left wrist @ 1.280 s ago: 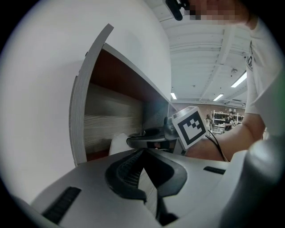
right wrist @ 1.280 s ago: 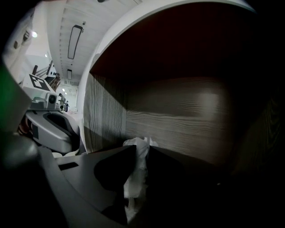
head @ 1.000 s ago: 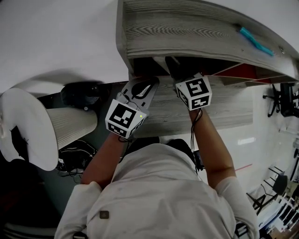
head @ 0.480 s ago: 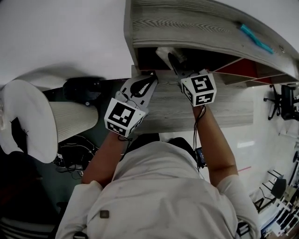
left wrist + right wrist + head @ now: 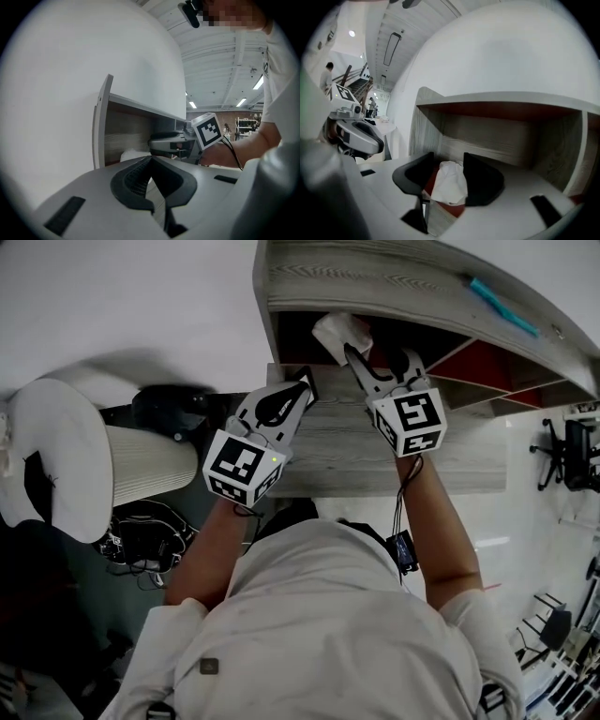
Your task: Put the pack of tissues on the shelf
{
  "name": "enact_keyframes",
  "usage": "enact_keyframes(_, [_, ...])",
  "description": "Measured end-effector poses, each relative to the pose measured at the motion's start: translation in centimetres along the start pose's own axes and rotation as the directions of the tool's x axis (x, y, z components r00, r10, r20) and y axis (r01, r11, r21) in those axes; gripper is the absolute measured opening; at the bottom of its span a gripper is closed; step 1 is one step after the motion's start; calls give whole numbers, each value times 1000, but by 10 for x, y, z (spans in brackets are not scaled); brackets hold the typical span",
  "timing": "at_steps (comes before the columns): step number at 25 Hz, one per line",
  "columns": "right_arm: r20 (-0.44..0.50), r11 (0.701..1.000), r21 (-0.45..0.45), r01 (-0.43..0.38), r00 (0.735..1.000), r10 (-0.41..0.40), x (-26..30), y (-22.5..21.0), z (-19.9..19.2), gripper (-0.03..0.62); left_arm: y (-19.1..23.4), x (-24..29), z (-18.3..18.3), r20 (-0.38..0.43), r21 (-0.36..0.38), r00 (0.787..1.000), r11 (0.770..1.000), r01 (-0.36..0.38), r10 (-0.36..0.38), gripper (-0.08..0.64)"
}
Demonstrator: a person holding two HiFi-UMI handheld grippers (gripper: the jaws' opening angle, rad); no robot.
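- The pack of tissues [image 5: 340,334], white and crumpled, sits in the mouth of the left-end compartment of the shelf [image 5: 375,282], at about 12 o'clock in the head view and just under the top board.
- In the right gripper view the pack [image 5: 450,182] lies between the two black jaws, with a red patch under it and the compartment's pale wooden back wall behind, toward 12 o'clock.
- The right gripper [image 5: 377,358] points into that compartment. Its jaws have just been opening and now stand spread, with the pack between them. A strip of red shows between the pack and the jaw on the 9 o'clock side.
- The right gripper's marker cube [image 5: 411,422] lies at about 5 o'clock from the pack.
- The left gripper [image 5: 302,382] is at about 8 o'clock from the pack, outside the compartment near the shelf's left wall. Its jaws are pressed together with nothing between them.
- From the left gripper view the pack [image 5: 132,154] shows as a white lump just inside the side wall, with the right gripper [image 5: 161,140] at its 3 o'clock.
- A grey wooden board [image 5: 328,460] runs below the shelf, under both grippers.
- A teal object [image 5: 506,307] lies on the shelf's top, toward 2 o'clock.
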State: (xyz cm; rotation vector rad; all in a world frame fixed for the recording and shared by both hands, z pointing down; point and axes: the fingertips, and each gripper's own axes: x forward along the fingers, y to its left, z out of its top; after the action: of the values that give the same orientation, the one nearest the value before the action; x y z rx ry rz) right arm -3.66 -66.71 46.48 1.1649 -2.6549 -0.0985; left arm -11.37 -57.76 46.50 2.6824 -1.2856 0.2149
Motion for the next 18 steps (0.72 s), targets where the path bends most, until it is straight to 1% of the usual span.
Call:
enact_keyframes(2, [5, 1000, 1, -15, 1000, 15, -12, 4, 3, 215, -9, -5, 2, 5, -4, 1000, 1000, -15, 15, 14])
enact_keyframes(6, [28, 999, -1, -32, 999, 32, -38, 9, 10, 212, -29, -13, 5, 11, 12, 999, 999, -38, 38, 14])
enact_keyframes(12, [46, 998, -7, -69, 996, 70, -81, 25, 9, 184, -54, -30, 6, 32, -2, 995, 996, -94, 94, 14])
enact_keyframes(18, [73, 997, -10, -78, 994, 79, -131, 33, 4, 132, -87, -38, 7, 64, -9, 990, 992, -127, 127, 14])
